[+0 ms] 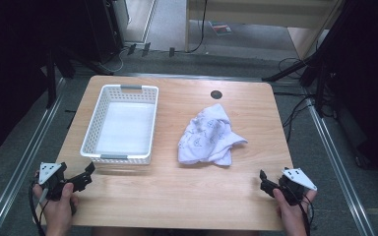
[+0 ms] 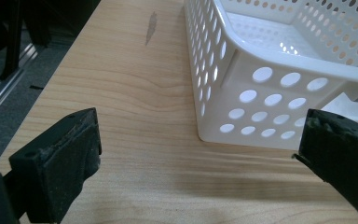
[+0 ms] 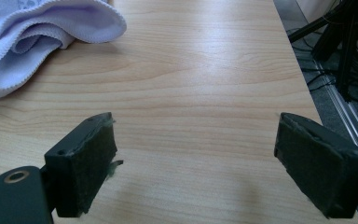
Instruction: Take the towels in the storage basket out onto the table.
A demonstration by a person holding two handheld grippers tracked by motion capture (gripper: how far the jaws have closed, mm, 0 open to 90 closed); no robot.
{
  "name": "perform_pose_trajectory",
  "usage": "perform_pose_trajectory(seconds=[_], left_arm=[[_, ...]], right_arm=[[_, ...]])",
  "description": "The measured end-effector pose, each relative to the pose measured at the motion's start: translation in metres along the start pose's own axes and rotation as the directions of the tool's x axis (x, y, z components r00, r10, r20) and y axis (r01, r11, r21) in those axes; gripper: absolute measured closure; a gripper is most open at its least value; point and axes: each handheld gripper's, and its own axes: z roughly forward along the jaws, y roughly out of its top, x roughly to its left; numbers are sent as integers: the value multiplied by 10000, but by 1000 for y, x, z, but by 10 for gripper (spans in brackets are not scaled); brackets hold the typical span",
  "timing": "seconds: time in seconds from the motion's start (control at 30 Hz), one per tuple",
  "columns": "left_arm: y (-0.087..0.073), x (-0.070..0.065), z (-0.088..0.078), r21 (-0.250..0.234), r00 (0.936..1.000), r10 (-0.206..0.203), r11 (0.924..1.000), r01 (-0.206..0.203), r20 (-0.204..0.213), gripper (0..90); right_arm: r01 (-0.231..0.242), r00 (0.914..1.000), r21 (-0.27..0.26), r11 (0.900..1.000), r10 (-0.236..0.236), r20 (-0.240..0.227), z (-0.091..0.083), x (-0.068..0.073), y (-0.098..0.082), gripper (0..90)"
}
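A crumpled white cloth [image 1: 208, 136] with a faint print lies right of the table's middle; its pale folded edge [image 3: 37, 32] fills the upper left of the right gripper view. A white perforated basket [image 1: 121, 123] stands empty on the left half of the table, and its near corner [image 2: 279, 98] is close ahead in the left gripper view. My left gripper [image 1: 84, 176] is held at the near left corner, open, nothing between its jaws [image 2: 200, 154]. My right gripper [image 1: 268, 185] is held at the near right edge, also open and empty [image 3: 196, 163].
The wooden table [image 1: 187, 191] has a round cable hole [image 1: 216, 94] near its far edge. Black stands and cables crowd the floor at both sides. A metal rail [image 1: 24, 157] runs along the floor on the left.
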Motion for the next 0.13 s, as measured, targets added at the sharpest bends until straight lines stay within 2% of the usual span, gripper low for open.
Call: perform_pose_trajectory(seconds=[0.13], left_arm=[[0,-2,-1,-141,9999,106,9998,-107,-70,0]], right_arm=[[-13,10000,5,10000,13,-10,0,0,0,130]])
